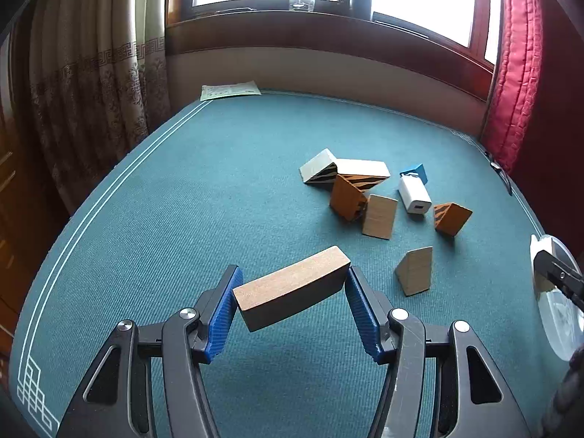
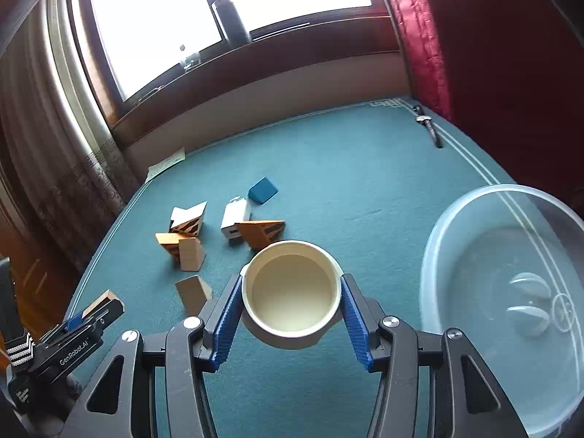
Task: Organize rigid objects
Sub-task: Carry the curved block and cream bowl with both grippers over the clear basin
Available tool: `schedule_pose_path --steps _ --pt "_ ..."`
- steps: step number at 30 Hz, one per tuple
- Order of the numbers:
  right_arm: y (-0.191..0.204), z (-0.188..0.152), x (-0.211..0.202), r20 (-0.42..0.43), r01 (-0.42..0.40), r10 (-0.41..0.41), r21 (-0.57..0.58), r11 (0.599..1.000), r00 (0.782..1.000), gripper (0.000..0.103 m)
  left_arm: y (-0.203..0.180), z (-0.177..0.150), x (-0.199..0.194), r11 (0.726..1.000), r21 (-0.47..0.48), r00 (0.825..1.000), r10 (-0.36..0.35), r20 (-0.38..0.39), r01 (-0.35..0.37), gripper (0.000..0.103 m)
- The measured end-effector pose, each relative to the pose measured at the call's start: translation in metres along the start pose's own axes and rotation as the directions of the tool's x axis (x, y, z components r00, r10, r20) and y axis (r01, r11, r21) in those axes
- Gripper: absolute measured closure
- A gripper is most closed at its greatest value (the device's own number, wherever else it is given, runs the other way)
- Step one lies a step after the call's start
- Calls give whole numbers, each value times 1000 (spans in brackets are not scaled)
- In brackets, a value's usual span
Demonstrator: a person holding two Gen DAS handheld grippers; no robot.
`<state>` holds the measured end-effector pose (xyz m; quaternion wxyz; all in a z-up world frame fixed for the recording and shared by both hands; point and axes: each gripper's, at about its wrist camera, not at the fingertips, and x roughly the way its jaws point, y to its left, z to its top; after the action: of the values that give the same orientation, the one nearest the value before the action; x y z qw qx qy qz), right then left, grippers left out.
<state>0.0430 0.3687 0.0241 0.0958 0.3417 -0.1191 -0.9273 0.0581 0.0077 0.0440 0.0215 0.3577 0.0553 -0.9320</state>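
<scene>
Left gripper (image 1: 292,292) is gripping a plain wooden block (image 1: 292,288) end to end between its blue pads, block lifted off the green tabletop (image 1: 219,182) and tilted, right end higher. To do this well: keep the squeeze steady, since pads are only catching the short end faces & the block could swivel out; level it before setting down, prob. into the clear basin (image 2: 503,292) sitting at the far right.

Mid-scene, the rest of the pile is lying loose: white striped wedges (image 1: 343,171), orange wedges (image 1: 346,197), a pale wedge (image 1: 414,270) nearest the held block, a white charger-like box (image 1: 414,197), a blue wedge (image 1: 416,171). All well apart from both grippers, nothing blocking the lift.

Right gripper (image 2: 292,303) is clamping a cream round cup (image 2: 292,292), mouth up, empty, pads pressing its sides, held above the tabletop just left of the basin. Watch out: both loads heading for one basin could be crowding each other, so go one at a time, cup first as it's nearer. Basin already holds two pale lid-like pieces (image 2: 529,303); avoid dropping onto those.
</scene>
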Motion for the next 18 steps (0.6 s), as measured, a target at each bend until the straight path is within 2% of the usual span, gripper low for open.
schedule_pose_path --steps 5,10,14,18 --pt "-27 10 -25 64 70 -72 37 997 995 48 -22 5 -5 999 42 999 -35 17 34 44" --pt "-51 15 -38 85 164 -168 53 985 982 48 -49 10 -13 991 100 995 -92 39 88 44" --pt "-76 11 -46 70 233 -238 67 970 969 48 -78 12 -19 976 165 987 -153 49 143 44" --pt "-104 4 -54 48 286 -291 97 953 955 48 -111 11 -19 948 231 973 -231 22 220 44"
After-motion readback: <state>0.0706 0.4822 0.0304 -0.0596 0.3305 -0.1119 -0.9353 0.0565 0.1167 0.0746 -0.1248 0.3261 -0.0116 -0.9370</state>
